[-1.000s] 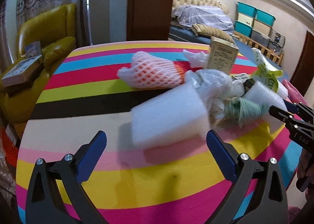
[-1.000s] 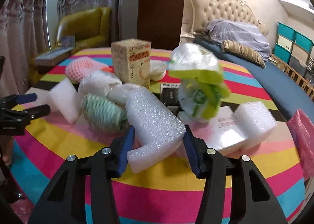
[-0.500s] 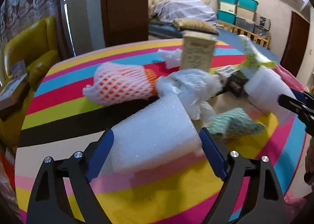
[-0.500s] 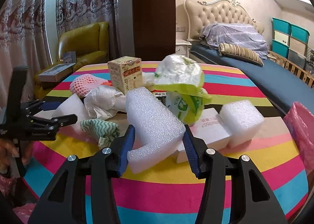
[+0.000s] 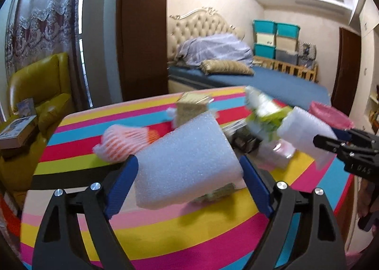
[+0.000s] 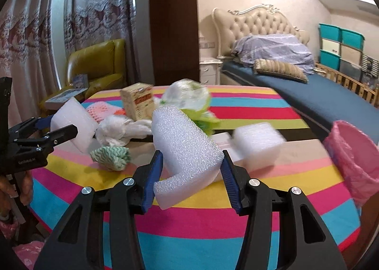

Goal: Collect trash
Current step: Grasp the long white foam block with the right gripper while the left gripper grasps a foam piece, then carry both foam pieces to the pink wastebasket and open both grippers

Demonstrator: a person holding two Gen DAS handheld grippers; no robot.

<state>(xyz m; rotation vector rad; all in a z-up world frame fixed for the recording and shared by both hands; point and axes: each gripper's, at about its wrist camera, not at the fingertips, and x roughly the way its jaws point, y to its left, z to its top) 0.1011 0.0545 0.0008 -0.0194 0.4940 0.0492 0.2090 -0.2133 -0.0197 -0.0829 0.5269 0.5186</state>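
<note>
My left gripper [image 5: 188,171] is shut on a wide white foam block [image 5: 187,163] and holds it above the striped round table [image 5: 165,234]. It also shows in the right wrist view [image 6: 71,124]. My right gripper [image 6: 191,171] is shut on an L-shaped white foam piece [image 6: 184,151], lifted over the table; it shows in the left wrist view [image 5: 305,135]. A pink-lined trash bin [image 6: 353,158] stands at the table's right edge. Loose trash lies on the table: a pink foam net [image 5: 123,139], a crumpled white bag [image 6: 120,130] and a green-striped rag [image 6: 111,157].
A tan carton [image 6: 137,100], a green-white plastic bag [image 6: 189,97], a flat white box [image 6: 225,144] and a small foam block [image 6: 255,138] stand mid-table. A yellow armchair [image 6: 99,66] is to the left, a bed [image 6: 296,90] behind.
Both grippers have risen and tilted up with their foam pieces. The left gripper closed on the wide foam block and lifted it off the table. The pink bin has come into view.
</note>
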